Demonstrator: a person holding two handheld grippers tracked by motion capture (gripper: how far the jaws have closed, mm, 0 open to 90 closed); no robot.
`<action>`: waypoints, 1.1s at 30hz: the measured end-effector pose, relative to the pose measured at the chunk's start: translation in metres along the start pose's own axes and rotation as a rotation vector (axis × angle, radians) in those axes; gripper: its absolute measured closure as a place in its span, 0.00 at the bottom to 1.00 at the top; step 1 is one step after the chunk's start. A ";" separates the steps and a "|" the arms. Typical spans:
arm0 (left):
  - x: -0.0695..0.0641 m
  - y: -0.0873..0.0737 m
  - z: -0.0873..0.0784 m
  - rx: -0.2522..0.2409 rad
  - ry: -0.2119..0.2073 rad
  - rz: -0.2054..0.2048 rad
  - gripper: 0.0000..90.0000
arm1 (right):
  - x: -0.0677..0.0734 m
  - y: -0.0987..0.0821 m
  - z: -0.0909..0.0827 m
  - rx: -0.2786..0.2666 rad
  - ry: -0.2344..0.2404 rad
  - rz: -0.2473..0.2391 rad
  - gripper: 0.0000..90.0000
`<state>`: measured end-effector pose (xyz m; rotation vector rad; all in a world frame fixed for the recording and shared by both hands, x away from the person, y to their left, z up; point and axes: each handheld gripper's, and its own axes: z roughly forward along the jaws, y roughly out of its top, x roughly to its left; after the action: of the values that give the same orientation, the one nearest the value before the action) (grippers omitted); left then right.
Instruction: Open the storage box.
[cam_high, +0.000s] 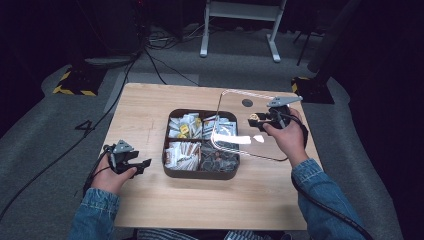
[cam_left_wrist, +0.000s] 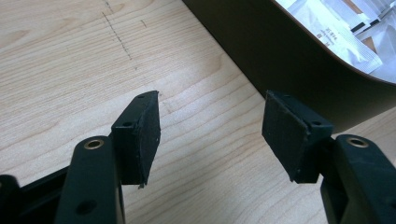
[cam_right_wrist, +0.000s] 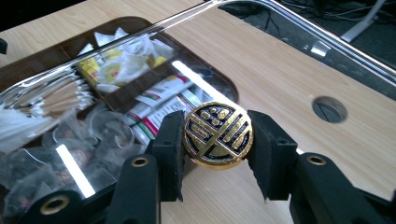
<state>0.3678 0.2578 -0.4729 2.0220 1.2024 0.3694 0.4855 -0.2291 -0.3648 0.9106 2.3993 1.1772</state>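
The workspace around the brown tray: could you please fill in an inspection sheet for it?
Surface: light wooden table, with a round hole near its far edge.
Job's things: clear lid with a gold-and-black knob, lifted and tilted over the brown tray; the tray's compartments hold sachets and packets.
Clutter: nothing seen.
Grippers: right gripper shut on the knob; left gripper open, nothing between the jaws, low over the table beside the tray.
Cables: black cables on the floor beyond the table.
Surroundings: grey carpet, white stand legs, dark room.
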 end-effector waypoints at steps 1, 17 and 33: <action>0.000 0.000 0.000 0.000 0.000 0.000 0.42 | -0.003 -0.003 -0.002 0.000 -0.004 0.006 0.65; -0.002 0.002 0.003 0.010 0.002 0.013 0.41 | -0.045 -0.046 -0.036 0.009 -0.092 0.082 0.65; -0.002 0.000 0.002 0.009 0.008 0.005 0.41 | -0.072 -0.093 -0.047 0.043 -0.162 0.165 0.65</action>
<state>0.3682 0.2549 -0.4742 2.0331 1.2065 0.3753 0.4769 -0.3470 -0.4095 1.1902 2.2639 1.0661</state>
